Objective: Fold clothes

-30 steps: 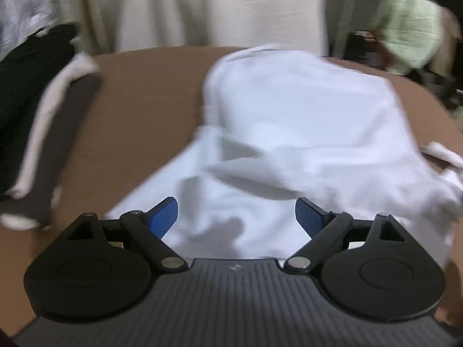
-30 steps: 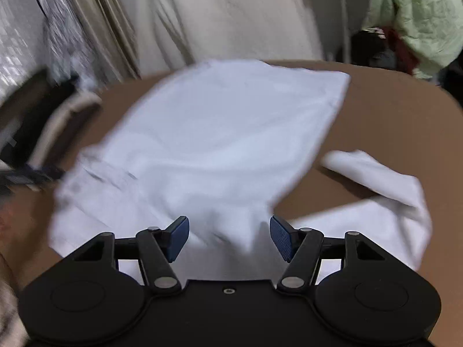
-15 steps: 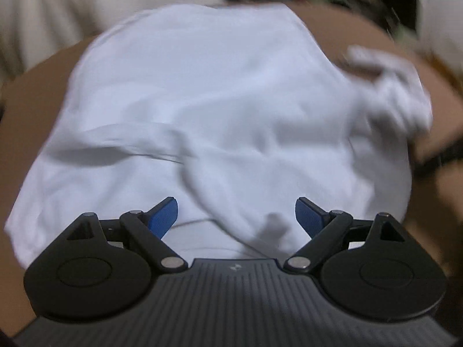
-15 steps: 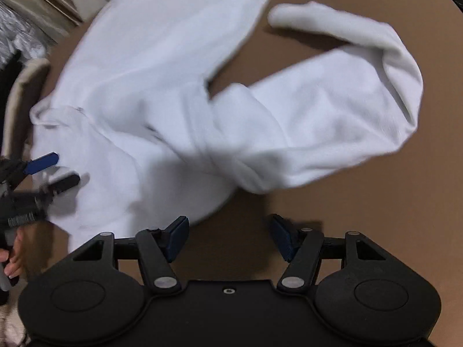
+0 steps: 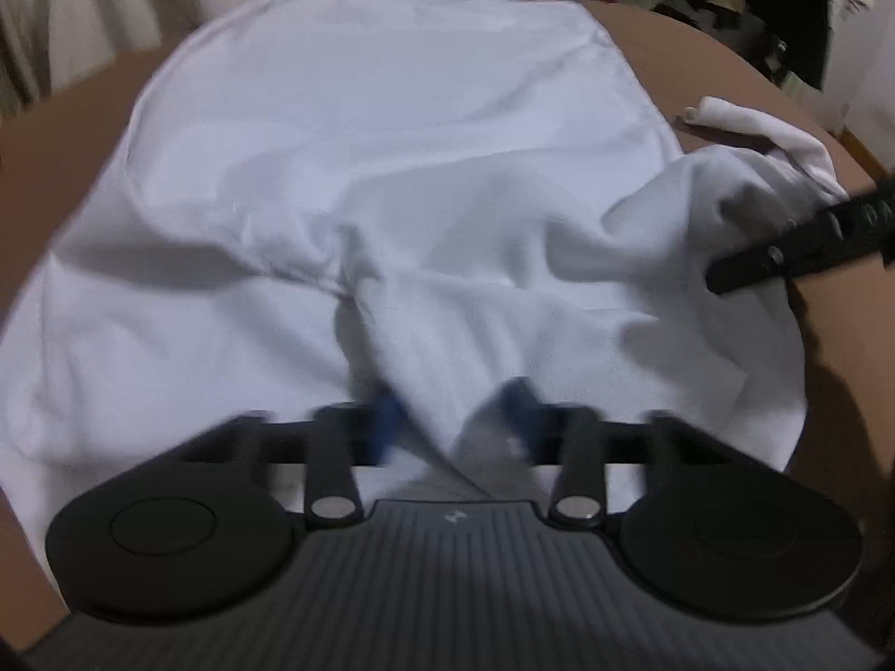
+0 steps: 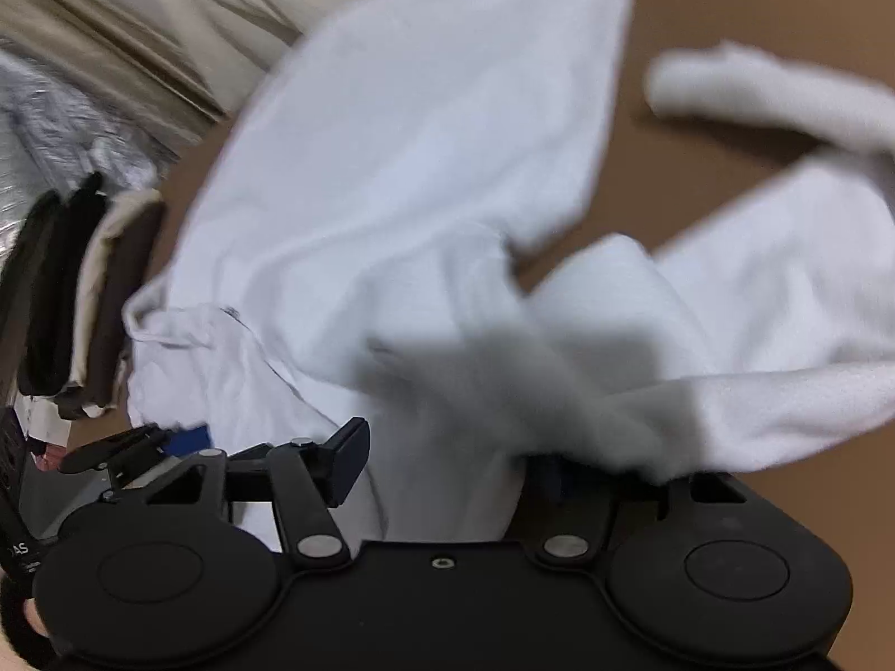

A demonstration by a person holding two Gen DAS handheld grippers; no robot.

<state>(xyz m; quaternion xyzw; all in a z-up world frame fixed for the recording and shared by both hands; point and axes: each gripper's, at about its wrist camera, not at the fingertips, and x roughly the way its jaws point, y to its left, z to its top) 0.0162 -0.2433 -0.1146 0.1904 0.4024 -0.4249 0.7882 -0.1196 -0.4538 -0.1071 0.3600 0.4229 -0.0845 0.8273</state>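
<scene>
Left gripper (image 5: 450, 419): jaws have just been closing, now pinching bunched fold at near edge of white garment (image 5: 391, 168); pads blurred. Right gripper (image 6: 447, 464): jaws apart, about two-thirds spread, garment cloth lying between them, far pad hidden under sleeve (image 6: 772, 302); grip not visible. Garment spread across brown table (image 6: 699, 11), sleeve trailing off to one side of garment body. Dark folded stack (image 6: 84, 302) just beside garment's opposite edge.

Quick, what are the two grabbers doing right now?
Left gripper: closed on the white shirt.
Right gripper: open, shirt between its fingers, not pinched.
</scene>
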